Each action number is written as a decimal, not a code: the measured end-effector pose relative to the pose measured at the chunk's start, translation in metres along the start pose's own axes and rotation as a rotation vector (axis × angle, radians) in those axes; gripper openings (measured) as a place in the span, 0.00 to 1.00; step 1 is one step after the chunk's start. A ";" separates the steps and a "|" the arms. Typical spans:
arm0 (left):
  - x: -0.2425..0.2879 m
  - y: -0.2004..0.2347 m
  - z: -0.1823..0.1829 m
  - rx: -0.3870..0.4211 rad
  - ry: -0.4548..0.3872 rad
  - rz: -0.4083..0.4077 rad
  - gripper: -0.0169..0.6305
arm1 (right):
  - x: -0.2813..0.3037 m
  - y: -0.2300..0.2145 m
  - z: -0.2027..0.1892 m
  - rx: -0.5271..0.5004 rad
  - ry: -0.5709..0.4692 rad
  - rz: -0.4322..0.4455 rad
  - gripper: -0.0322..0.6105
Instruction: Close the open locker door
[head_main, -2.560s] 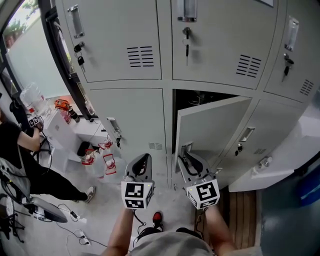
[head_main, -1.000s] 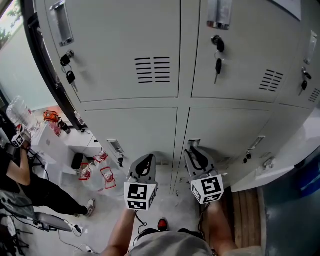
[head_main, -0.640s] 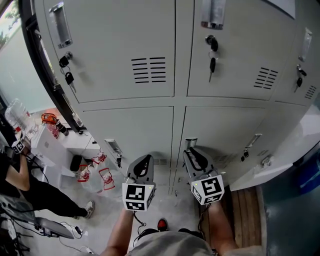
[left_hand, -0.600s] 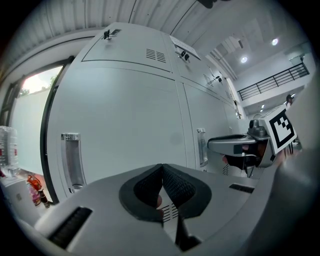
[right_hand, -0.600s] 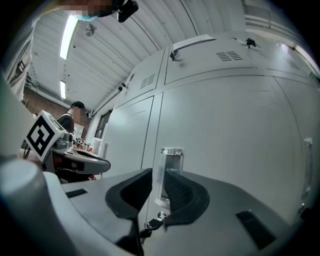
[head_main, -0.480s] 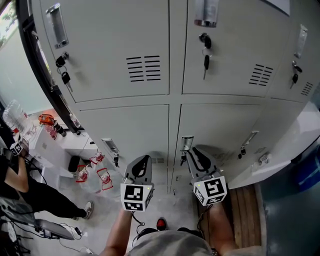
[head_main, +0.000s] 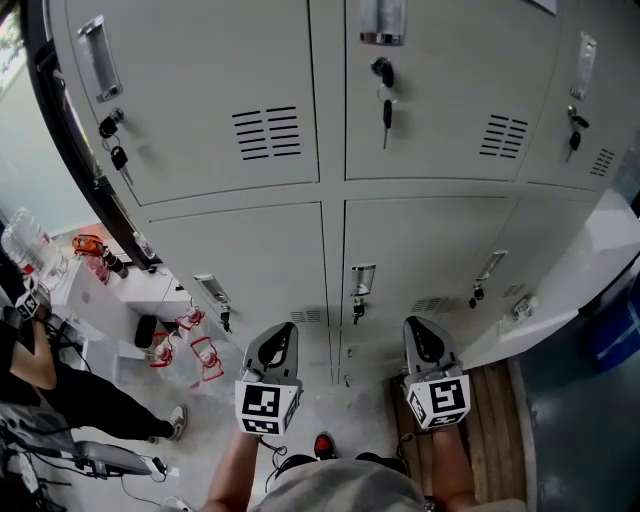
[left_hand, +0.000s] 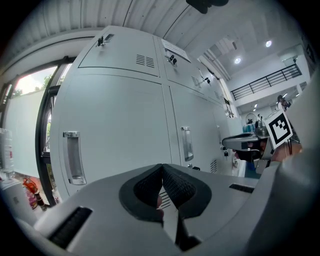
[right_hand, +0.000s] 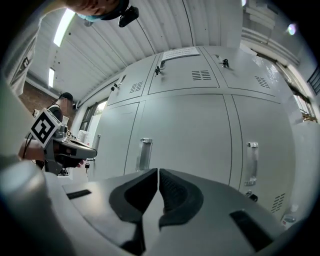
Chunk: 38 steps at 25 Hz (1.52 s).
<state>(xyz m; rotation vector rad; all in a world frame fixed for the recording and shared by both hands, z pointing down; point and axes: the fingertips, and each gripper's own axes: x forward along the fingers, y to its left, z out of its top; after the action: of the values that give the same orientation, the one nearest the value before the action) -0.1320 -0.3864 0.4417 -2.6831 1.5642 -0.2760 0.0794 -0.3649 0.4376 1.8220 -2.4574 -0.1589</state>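
Note:
The lower middle locker door (head_main: 425, 250) lies flush with the doors beside it, its handle (head_main: 362, 281) at its left edge. My right gripper (head_main: 418, 326) hangs below that door, apart from it. Its jaws have just been closing and now stand shut with nothing between them; the right gripper view shows the right gripper (right_hand: 157, 172) with its pads together in front of the grey doors. My left gripper (head_main: 283, 331) is below the lower left door, also shut and empty. In the left gripper view the left gripper (left_hand: 162, 168) shows its pads meeting.
Keys (head_main: 386, 108) hang from the upper locker locks. A person in black (head_main: 45, 365) sits at the far left beside a white shelf (head_main: 120, 290) with bottles. A wooden board (head_main: 490, 420) lies on the floor at the right, under a white ledge (head_main: 590, 265).
The locker door, open in the oldest frame, is now closed. My right gripper has drawn back from the door handle toward me and to the right. The left gripper moved back a little.

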 end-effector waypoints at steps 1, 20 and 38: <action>-0.002 -0.001 -0.002 -0.001 0.003 0.001 0.06 | -0.006 -0.001 -0.005 0.003 0.011 -0.007 0.09; -0.026 -0.012 -0.028 -0.006 0.051 0.016 0.06 | -0.050 0.008 -0.035 0.064 0.053 -0.025 0.08; -0.027 -0.016 -0.032 -0.012 0.065 0.020 0.06 | -0.047 0.012 -0.033 0.056 0.037 0.005 0.08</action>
<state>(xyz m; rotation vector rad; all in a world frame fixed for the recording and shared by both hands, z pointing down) -0.1363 -0.3533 0.4713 -2.6920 1.6144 -0.3573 0.0857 -0.3179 0.4715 1.8236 -2.4654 -0.0559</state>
